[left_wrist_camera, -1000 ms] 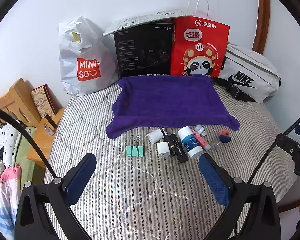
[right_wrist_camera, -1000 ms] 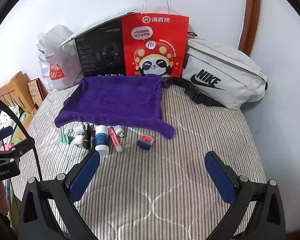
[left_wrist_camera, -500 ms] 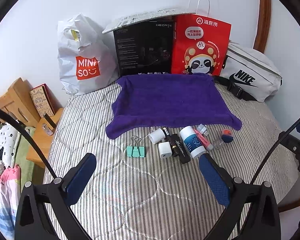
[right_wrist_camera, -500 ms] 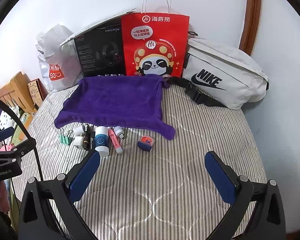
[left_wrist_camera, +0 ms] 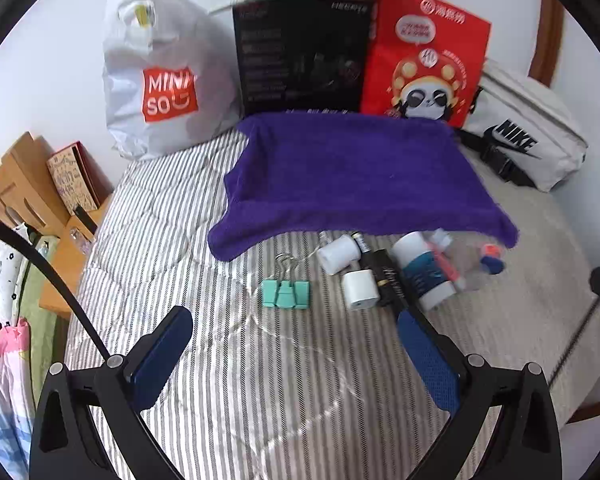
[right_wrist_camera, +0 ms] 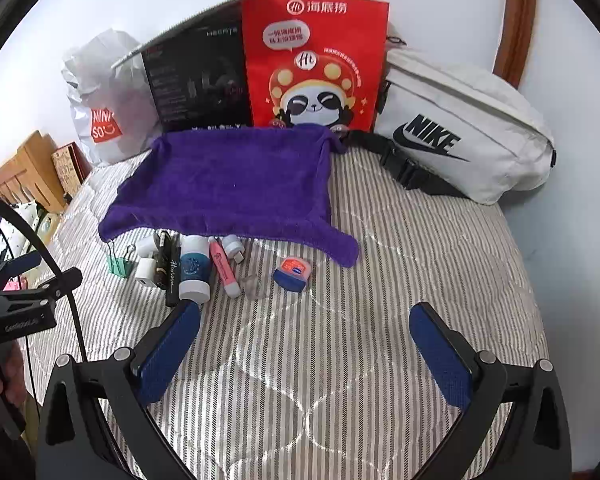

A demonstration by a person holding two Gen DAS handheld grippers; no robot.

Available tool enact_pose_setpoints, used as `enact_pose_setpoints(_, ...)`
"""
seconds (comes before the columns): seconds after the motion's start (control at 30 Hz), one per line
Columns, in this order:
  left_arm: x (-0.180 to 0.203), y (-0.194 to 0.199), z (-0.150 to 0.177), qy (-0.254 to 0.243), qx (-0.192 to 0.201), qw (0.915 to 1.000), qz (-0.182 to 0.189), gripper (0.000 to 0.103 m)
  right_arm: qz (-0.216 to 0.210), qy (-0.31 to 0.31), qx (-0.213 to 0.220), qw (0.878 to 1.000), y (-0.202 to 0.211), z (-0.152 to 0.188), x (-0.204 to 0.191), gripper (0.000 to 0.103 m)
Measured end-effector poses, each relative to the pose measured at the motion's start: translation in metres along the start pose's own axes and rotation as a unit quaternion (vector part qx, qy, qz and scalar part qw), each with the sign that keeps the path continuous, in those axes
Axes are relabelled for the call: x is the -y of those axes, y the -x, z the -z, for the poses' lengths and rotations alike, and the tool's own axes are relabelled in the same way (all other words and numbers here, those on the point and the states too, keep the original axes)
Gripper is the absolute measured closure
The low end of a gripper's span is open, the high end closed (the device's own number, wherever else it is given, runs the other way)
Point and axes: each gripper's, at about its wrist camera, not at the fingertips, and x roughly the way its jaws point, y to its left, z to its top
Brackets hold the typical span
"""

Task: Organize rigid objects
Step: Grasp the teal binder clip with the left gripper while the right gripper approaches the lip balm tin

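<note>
On the striped bed (left_wrist_camera: 220, 380), seen from the left, the left hand-held gripper (left_wrist_camera: 296, 344) hangs spread apart, empty, near the green binder clip (left_wrist_camera: 286, 293) (purple towel (left_wrist_camera: 356, 176) behind). From the right, the right hand-held gripper (right_wrist_camera: 306, 340) gapes too, just before the blue tin (right_wrist_camera: 292, 273).

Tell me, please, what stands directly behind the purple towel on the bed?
Behind the purple towel stand a black box and a red paper bag with a panda print. The towel's far edge covers their bottoms; anything behind them is hidden.
</note>
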Motion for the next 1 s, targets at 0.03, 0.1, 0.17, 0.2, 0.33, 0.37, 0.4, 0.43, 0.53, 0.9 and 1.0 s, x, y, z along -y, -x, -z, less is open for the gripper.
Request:
enact_pose_setpoints(0.03, -0.002, -0.006, 0.0, 0.0, -0.002, 1.0, 0.001, 0.0, 0.0, 0.001, -0.004, 1.0, -0.004, 0.0, 0.0, 0.0)
enact_pose_setpoints(0.1, -0.005, -0.021, 0.0, 0.002, -0.004, 1.0, 0.002, 0.0, -0.001, 0.003, -0.01, 1.0, -0.011, 0.001, -0.002, 0.0)
enact_pose_setpoints(0.17, -0.008, -0.033, 0.001, 0.003, -0.002, 1.0, 0.007, 0.0, 0.0, 0.007, -0.018, 1.0, -0.02, 0.002, -0.003, 0.0)
enact_pose_setpoints(0.2, -0.01, -0.041, 0.001, 0.001, -0.004, 1.0, 0.009, 0.0, 0.0, 0.008, -0.021, 1.0, -0.022, 0.002, -0.003, 0.0)
enact_pose_setpoints(0.33, -0.015, -0.07, 0.003, 0.0, -0.013, 0.9998, 0.012, 0.008, 0.005, 0.013, -0.036, 0.999, -0.036, 0.004, -0.002, 0.0)
enact_pose_setpoints(0.37, -0.017, -0.079, 0.003, 0.002, -0.018, 0.9997, 0.013, 0.008, 0.008, 0.013, -0.041, 0.999, -0.04, 0.005, 0.0, 0.0)
enact_pose_setpoints(0.4, -0.018, -0.084, 0.004, 0.005, -0.018, 0.9997, 0.014, 0.009, 0.009, 0.012, -0.046, 0.999, -0.043, 0.005, 0.0, 0.0)
enact_pose_setpoints(0.43, -0.019, -0.086, 0.005, 0.008, -0.017, 0.9997, 0.016, 0.012, 0.01, 0.012, -0.05, 0.999, -0.046, 0.006, 0.002, 0.0)
enact_pose_setpoints(0.53, -0.024, -0.098, 0.009, 0.02, -0.017, 0.9992, 0.029, 0.018, 0.019, 0.012, -0.061, 0.998, -0.054, 0.009, 0.005, 0.0)
enact_pose_setpoints(0.9, -0.022, -0.1, 0.02, -0.002, 0.037, 0.9989, 0.028, 0.058, 0.028, -0.003, -0.075, 0.997, -0.08, 0.011, 0.015, 0.0)
enact_pose_setpoints(1.0, -0.017, -0.1, 0.019, -0.015, 0.039, 0.9989, 0.021, 0.063, 0.017, -0.006, -0.072, 0.997, -0.089, 0.008, 0.013, 0.001)
